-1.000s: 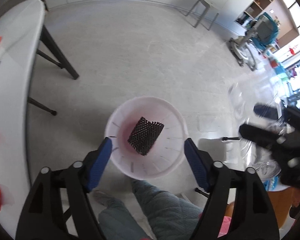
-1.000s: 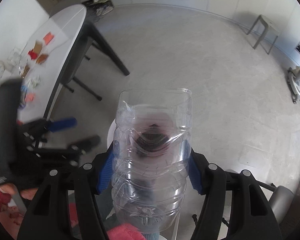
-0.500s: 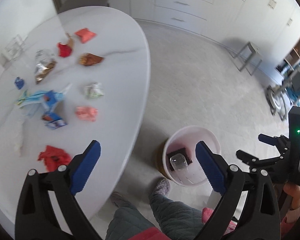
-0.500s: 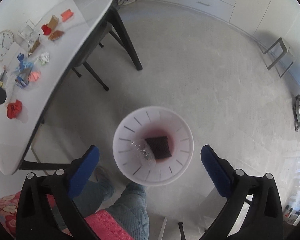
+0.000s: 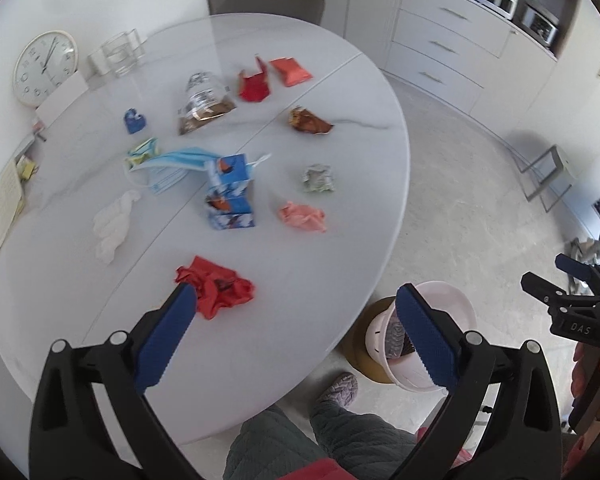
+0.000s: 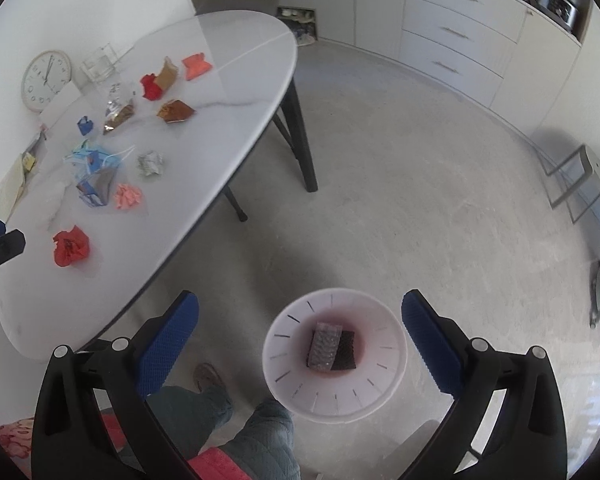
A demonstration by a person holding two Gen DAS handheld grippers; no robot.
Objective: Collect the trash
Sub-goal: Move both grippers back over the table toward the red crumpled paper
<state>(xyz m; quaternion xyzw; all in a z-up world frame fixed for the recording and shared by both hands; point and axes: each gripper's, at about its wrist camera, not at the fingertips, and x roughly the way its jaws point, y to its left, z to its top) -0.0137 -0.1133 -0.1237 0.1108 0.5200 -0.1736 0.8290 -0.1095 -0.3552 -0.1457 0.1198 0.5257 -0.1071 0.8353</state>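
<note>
My left gripper (image 5: 295, 289) hovers over the near edge of the white oval table (image 5: 340, 248), jaws opening, nothing between them. A crumpled red wrapper (image 5: 220, 288) lies just beyond its left fingertip. Farther on lie a pink crumple (image 5: 302, 216), a blue carton (image 5: 230, 192) and a blue face mask (image 5: 168, 168). My right gripper (image 6: 300, 295) stands open and empty above the white bin (image 6: 284, 376) on the floor. A crushed clear bottle (image 6: 324, 346) and a black mesh piece (image 6: 346, 354) lie in the bin.
More litter sits farther back on the table: a brown wrapper (image 5: 310, 121), a grey-green wad (image 5: 319, 178), a white tissue (image 5: 114, 224), a snack bag (image 5: 204, 108). A clock (image 5: 44, 68) leans on the wall. The person's legs (image 6: 260, 432) are beside the bin; dark table legs (image 6: 300, 140) stand behind it.
The right gripper opened and the clear bottle dropped into the bin. The left gripper swung from above the bin to over the table and opened wider. Both rose.
</note>
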